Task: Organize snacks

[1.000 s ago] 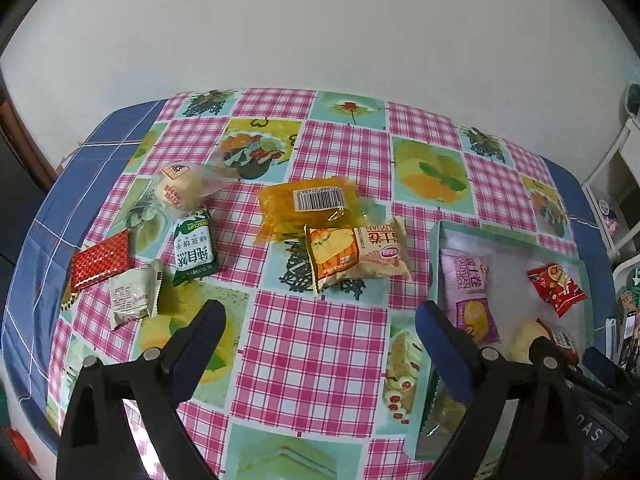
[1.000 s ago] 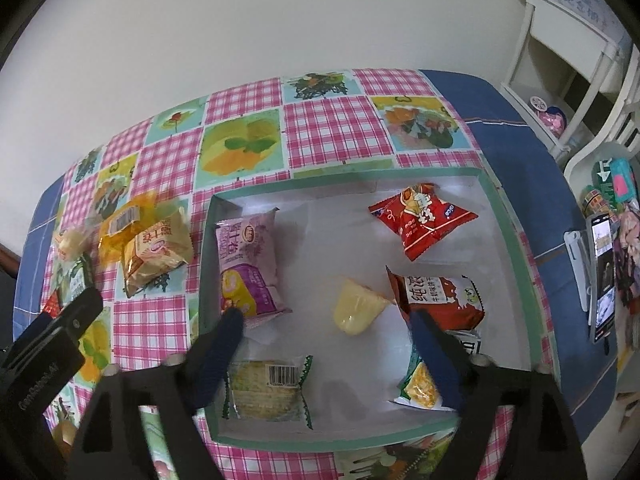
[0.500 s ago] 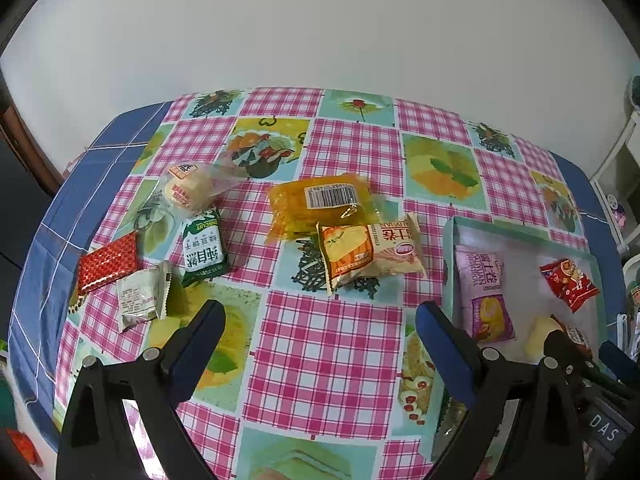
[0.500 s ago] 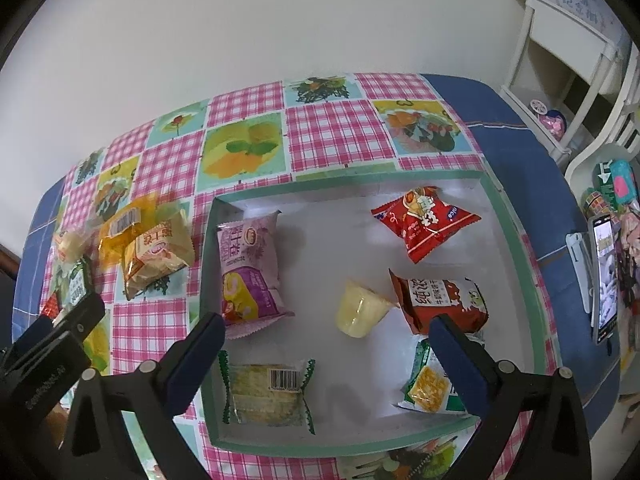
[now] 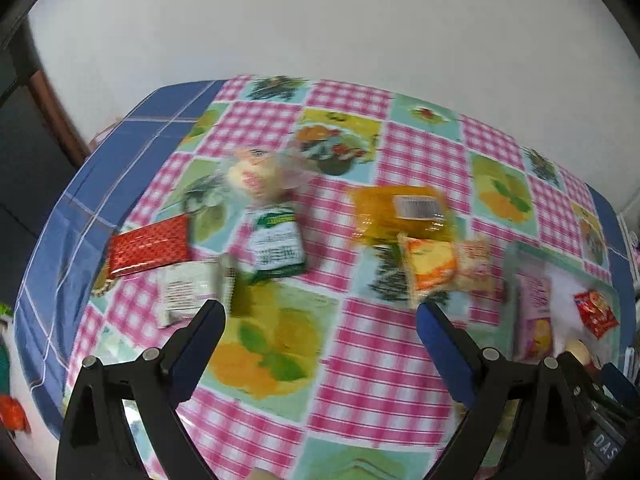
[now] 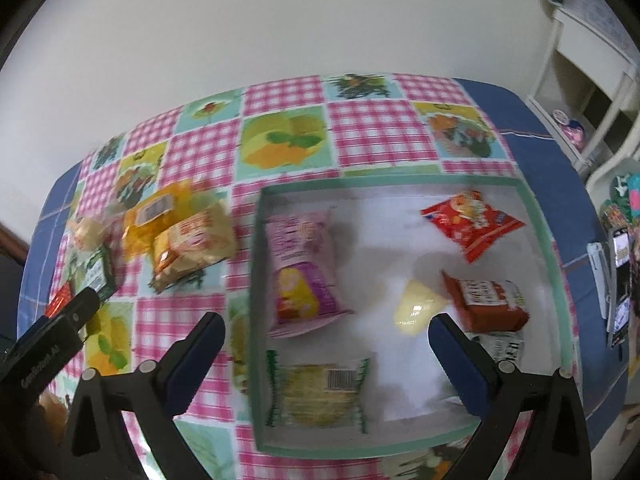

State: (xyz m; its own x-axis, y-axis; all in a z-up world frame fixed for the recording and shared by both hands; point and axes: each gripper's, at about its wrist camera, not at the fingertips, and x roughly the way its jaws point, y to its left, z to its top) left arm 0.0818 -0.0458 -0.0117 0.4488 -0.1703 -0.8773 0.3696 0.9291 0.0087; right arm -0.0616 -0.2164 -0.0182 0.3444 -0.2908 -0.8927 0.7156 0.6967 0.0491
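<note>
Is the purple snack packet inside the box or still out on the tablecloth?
Inside. The purple snack packet lies flat on the white floor of the box, against its left wall.

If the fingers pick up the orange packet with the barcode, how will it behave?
The orange packet looks like a soft, glossy film pouch, so it probably sags and may slip. It seems flat and light. It lies against the yellow snack bag, which may shift too.

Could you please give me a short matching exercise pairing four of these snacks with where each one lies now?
Things:
1. purple packet
2. red foil packet
3. green-edged cracker pack
4. orange bag with barcode

Places:
a. box, near-left corner
b. tablecloth, near the blue border
c. box, against the left wall
d. tablecloth, behind the orange-and-cream packet

Pairs: 1-c, 2-b, 3-a, 4-d
</note>
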